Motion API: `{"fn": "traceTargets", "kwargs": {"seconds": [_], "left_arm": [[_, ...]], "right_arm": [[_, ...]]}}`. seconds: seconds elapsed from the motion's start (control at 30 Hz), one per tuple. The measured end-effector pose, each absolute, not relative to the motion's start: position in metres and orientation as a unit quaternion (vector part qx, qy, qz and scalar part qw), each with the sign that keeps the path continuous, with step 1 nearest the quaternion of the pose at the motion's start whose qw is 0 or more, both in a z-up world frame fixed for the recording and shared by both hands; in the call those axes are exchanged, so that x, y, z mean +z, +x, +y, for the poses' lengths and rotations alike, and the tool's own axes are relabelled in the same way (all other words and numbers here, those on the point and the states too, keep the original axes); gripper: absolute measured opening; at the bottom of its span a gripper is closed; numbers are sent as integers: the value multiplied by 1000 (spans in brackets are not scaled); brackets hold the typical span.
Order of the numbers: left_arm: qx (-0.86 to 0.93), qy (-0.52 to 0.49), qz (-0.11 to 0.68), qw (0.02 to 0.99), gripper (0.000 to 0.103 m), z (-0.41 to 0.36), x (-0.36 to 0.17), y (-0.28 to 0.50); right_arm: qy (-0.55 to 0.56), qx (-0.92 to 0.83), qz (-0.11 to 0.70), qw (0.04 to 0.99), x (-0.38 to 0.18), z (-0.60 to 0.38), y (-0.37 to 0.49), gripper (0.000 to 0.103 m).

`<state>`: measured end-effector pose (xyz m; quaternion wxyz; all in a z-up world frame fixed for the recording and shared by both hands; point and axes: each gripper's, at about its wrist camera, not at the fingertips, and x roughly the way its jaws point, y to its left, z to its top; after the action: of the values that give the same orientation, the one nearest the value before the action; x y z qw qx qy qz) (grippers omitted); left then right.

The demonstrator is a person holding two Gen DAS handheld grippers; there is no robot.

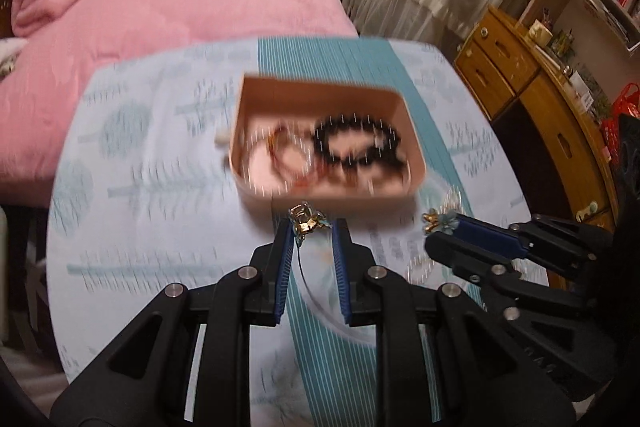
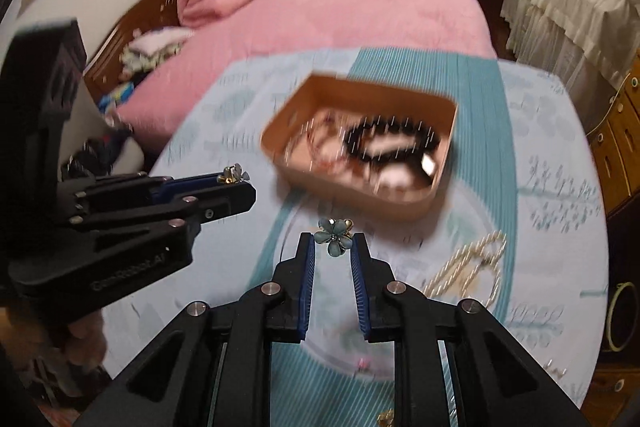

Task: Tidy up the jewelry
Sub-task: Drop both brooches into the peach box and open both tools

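Observation:
A peach open box (image 1: 256,193) (image 2: 280,143) sits on the blue patterned tablecloth and holds a black bead bracelet (image 1: 356,143) (image 2: 390,143) and thin reddish bangles (image 1: 286,157). My left gripper (image 1: 312,225) is shut on a gold flower ornament (image 1: 306,221) with a thin wire hanging below; it also shows in the right wrist view (image 2: 234,177). My right gripper (image 2: 334,239) is shut on a blue-petalled flower ornament (image 2: 334,233), seen too in the left wrist view (image 1: 440,221). Both are held just in front of the box.
A pearl necklace (image 2: 468,263) lies on the cloth (image 1: 160,187) to the right of my right gripper. A small gold piece (image 2: 386,417) lies near the front edge. A pink bed (image 1: 160,11) is behind the table, wooden drawers (image 1: 504,67) to the right.

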<state>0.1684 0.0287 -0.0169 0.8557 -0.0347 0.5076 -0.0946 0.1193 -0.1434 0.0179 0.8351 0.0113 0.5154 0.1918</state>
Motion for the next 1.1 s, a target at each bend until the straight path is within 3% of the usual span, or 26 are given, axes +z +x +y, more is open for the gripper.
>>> {"fn": "traceTargets", "kwargs": {"seconds": [0.4, 0.77, 0.97, 1.1], "left_arm": [[-96, -19, 495, 864, 17, 21, 1, 224], [-84, -14, 518, 851, 17, 23, -21, 243], [-85, -18, 530, 844, 19, 28, -26, 245], [-80, -21, 531, 844, 32, 32, -26, 243]], "right_arm": [[21, 147, 502, 852, 47, -150, 180, 18], [-6, 134, 528, 839, 25, -138, 198, 19], [-21, 125, 527, 840, 23, -134, 199, 30], [-20, 125, 525, 842, 25, -133, 197, 30]]}}
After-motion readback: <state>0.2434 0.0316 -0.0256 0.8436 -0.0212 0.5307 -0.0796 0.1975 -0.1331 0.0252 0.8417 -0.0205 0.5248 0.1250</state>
